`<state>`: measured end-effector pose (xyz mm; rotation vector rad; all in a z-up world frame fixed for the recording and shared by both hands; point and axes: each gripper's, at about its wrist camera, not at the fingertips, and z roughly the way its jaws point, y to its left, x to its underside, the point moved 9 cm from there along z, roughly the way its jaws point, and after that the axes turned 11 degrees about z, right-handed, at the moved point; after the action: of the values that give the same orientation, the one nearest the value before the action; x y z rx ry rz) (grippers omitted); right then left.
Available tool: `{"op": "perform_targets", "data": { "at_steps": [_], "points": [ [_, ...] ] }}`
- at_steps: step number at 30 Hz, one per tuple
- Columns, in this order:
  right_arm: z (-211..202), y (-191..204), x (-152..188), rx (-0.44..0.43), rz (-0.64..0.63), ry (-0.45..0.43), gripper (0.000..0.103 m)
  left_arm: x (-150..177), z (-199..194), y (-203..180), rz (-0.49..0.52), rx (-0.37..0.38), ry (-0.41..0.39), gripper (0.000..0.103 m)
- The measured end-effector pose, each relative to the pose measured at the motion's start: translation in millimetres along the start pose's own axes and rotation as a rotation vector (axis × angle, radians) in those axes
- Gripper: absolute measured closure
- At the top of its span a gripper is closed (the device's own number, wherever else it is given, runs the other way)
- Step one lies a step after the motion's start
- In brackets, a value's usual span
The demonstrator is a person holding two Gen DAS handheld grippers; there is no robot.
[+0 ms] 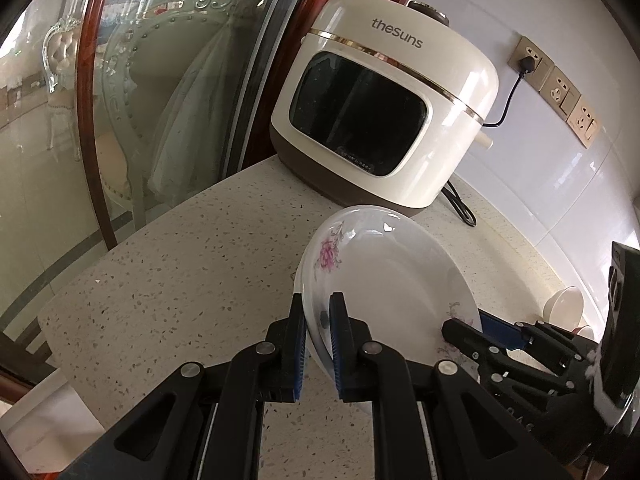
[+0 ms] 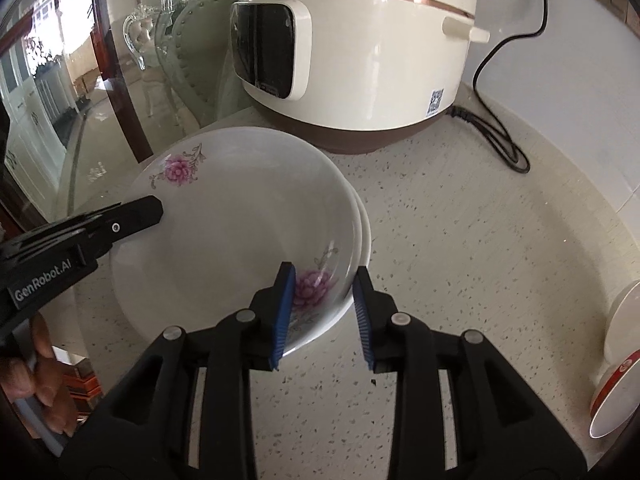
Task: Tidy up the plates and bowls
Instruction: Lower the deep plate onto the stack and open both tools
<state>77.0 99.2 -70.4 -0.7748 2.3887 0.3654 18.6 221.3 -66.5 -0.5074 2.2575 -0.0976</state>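
Speckled pale stone countertop [image 1: 168, 288] fills the scene, and at its back corner, against the white tiled wall, stands a cream rice cooker [image 1: 384, 104] with a dark window and a brown base, its black power cord [image 2: 496, 132] looping over the surface behind it and up to the wall sockets [image 1: 556, 84]. Along the counter's left edge runs a glass partition in a dark red wooden frame [image 1: 88, 120], with pale ornate chairs showing through it. Out at the right edge of the counter I can see a white bowl with a red band [image 2: 616, 392], tipped on its side and well apart from the action. Nothing stands between the grippers and the stack of floral plates [image 2: 240, 232], white with pink flowers, which sits near the middle of the surface just in front of the cooker, tilted up off the stone. Now the left gripper [image 1: 318, 308]: its blue-padded fingers are pinched tight on the near-left rim of the stack, pads pressing both faces. The right gripper [image 2: 324, 276] straddles the rim on the opposite side, right over a pink flower, but its fingers stand apart, with a clear gap between the outer pad and the plate edge. A bare hand [image 2: 44, 376] shows behind the left gripper's handle.
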Motion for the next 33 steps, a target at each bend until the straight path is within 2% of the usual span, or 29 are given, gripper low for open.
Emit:
{"op": "perform_targets", "data": {
  "at_steps": [6, 7, 9, 12, 18, 20, 26, 29, 31, 33],
  "points": [
    [3.9, 10.9, 1.8, 0.122, -0.111, -0.061, 0.066, -0.8, -4.4, -5.1, 0.024, -0.04, -0.021, 0.09],
    [4.3, 15.8, 2.6, 0.123, -0.136, -0.069, 0.063, 0.3, -4.3, -4.9, 0.023, -0.044, -0.021, 0.09],
    [3.5, 26.3, 4.6, 0.104, -0.169, -0.077, 0.067, 1.6, -3.2, -4.7, 0.023, -0.038, -0.019, 0.091],
    [1.9, 29.7, 2.8, 0.108, -0.175, -0.088, 0.067, 1.8, -3.9, -3.4, 0.023, -0.038, -0.02, 0.091],
    [1.0, 21.0, 1.1, 0.065, -0.12, -0.084, 0.063, 1.6, -3.7, -5.1, 0.076, -0.095, -0.03, 0.09],
    [-3.4, 16.5, 0.2, 0.07, -0.104, -0.099, 0.051, 1.6, -3.2, -5.2, 0.089, -0.114, -0.031, 0.09],
    [-17.2, 7.6, 3.2, 0.042, -0.05, -0.134, 0.039, 3.2, 0.6, -1.2, 0.094, -0.146, -0.023, 0.087],
    [-23.5, -0.1, 4.3, 0.034, -0.011, -0.147, 0.037, 1.4, -0.2, -3.9, 0.103, -0.15, -0.027, 0.087],
    [-28.5, -5.0, 6.4, 0.026, 0.018, -0.151, 0.035, 1.2, -1.7, -6.3, 0.102, -0.157, -0.032, 0.085],
    [-35.9, -14.2, 9.2, 0.018, 0.06, -0.16, 0.034, -0.5, -5.5, -9.6, 0.099, -0.158, -0.046, 0.077]
  ]
}}
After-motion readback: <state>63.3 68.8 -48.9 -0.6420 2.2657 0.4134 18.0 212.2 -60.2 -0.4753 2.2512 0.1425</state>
